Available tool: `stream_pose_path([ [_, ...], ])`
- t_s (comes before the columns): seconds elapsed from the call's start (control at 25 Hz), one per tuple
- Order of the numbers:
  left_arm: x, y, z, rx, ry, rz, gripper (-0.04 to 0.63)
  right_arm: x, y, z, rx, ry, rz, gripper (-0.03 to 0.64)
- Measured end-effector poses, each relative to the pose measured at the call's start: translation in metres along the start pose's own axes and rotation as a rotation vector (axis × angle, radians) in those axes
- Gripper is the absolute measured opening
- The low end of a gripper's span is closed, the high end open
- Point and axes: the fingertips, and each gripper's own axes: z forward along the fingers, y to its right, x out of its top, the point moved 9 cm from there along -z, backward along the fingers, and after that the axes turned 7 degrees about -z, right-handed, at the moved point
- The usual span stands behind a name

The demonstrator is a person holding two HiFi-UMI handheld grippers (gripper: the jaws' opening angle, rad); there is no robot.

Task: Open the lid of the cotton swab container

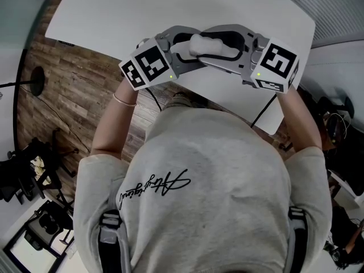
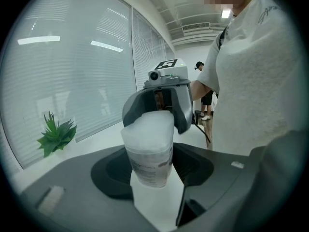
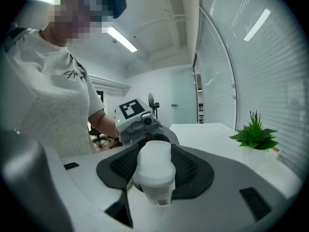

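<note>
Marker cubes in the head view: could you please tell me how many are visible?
2. One marker cube is at the view's left and the other is at its right, on either side of the cotton swab container. None appears hidden.

The right gripper [image 3: 157, 174] has its jaws clamped on the cotton swab container [image 3: 154, 161]. The left gripper [image 3: 137, 121] holds the container's far end. A plant [image 3: 255, 134] stands far right.

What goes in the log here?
left gripper: shut on container | right gripper: shut on container | container: held above table | lid: closed
</note>
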Motion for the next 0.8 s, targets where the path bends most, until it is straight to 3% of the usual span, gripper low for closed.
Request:
stream_pose_path([
  [0.08, 0.002, 0.002, 0.002, 0.023, -0.023, 0.053, 0.233, 0.001, 0.004, -0.002, 0.027, 0.035, 0.089, 0.207],
  [0.24, 0.001, 0.001, -0.001, -0.016, 0.015, -0.032, 0.233, 0.01, -0.003, 0.005, 0.002, -0.047, -0.055, 0.209],
  [0.44, 0.0, 0.002, -0.005, -0.013, -0.013, -0.023, 0.233, 0.008, 0.0, 0.007, 0.026, -0.017, 0.013, 0.209],
  [0.8, 0.003, 0.003, -0.006, -0.023, -0.034, -0.04, 0.234, 0.009, 0.0, 0.005, 0.035, 0.013, 0.027, 0.21],
])
